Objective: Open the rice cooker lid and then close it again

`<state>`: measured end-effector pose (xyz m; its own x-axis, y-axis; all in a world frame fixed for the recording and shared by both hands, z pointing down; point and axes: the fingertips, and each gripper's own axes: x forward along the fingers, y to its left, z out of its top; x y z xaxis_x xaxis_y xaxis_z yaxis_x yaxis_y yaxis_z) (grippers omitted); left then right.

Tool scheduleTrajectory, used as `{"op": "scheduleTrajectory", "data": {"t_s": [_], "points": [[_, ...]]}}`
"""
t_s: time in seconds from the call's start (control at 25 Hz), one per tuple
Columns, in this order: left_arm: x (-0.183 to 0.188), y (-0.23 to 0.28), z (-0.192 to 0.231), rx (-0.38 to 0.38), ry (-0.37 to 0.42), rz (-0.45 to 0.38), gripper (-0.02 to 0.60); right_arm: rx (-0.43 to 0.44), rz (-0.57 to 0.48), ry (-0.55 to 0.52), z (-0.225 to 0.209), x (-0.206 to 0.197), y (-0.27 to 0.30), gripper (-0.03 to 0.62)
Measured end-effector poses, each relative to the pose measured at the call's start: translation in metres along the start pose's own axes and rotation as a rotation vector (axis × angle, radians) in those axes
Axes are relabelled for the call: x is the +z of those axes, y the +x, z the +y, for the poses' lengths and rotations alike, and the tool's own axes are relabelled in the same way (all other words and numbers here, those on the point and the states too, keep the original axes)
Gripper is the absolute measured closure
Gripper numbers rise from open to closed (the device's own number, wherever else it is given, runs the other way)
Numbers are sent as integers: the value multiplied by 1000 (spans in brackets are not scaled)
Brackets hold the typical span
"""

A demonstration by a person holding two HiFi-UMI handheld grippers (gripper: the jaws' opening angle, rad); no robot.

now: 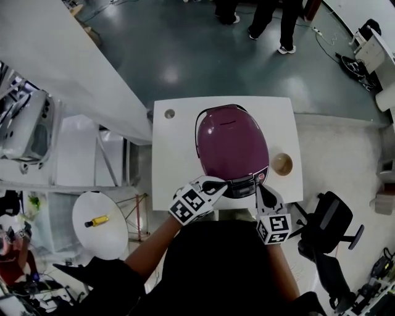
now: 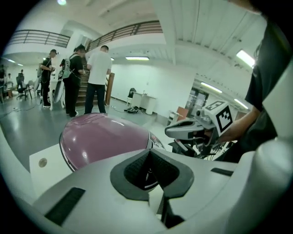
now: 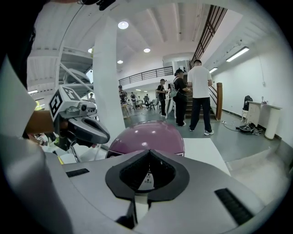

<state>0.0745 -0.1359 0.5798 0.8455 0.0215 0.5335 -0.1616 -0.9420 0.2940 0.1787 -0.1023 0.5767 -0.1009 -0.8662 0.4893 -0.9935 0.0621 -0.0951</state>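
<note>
A purple rice cooker [image 1: 231,145] with its lid down stands on a small white table [image 1: 179,160]. Its dark control panel faces me at the near edge. My left gripper [image 1: 217,184] is shut at the cooker's front left corner, with nothing between its jaws. My right gripper [image 1: 260,189] is shut beside the front right corner, also holding nothing. The left gripper view shows the cooker's dome [image 2: 98,137] just beyond its closed jaws and the right gripper [image 2: 183,130] across from it. The right gripper view shows the dome [image 3: 146,135] ahead and the left gripper [image 3: 87,130] to the left.
A small brown bowl [image 1: 282,163] sits on the table right of the cooker, and a small round disc [image 1: 169,113] lies at the far left corner. An office chair [image 1: 330,222] stands to my right. A round white stand [image 1: 99,223] with a yellow item is at left. People [image 1: 271,18] stand beyond.
</note>
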Motion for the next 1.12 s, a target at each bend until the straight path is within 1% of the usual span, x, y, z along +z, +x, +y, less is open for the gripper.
{"op": "scheduleTrajectory", "data": {"t_s": [0.16,0.28,0.4,0.48,0.56,0.68,0.76,0.84,0.96,1.12], "points": [[-6,-25,-15,53,-31,-133,578,-64,23,12,-4,-10,-29,594],[-21,-39,-21,95,-82,-218,578,-100,49,24,-6,-21,-50,594],[-42,-51,-26,116,-175,-286,578,-86,69,13,6,-28,-59,594],[-63,-61,-34,151,-214,-301,578,-53,71,-18,23,-32,-60,594],[-75,-69,-45,195,-212,-312,578,-15,61,-36,40,-36,-59,594],[-85,-79,-65,236,-197,-316,578,79,60,-66,68,-41,-59,594],[-94,-85,-78,269,-190,-312,578,136,52,-97,84,-44,-67,594],[-97,-90,-91,320,-184,-320,578,167,40,-101,89,-50,-84,594],[-88,-95,-119,406,-165,-362,578,170,18,-102,76,-61,-119,594],[-75,-94,-168,479,-136,-414,578,133,-21,-88,47,-79,-178,594]]}}
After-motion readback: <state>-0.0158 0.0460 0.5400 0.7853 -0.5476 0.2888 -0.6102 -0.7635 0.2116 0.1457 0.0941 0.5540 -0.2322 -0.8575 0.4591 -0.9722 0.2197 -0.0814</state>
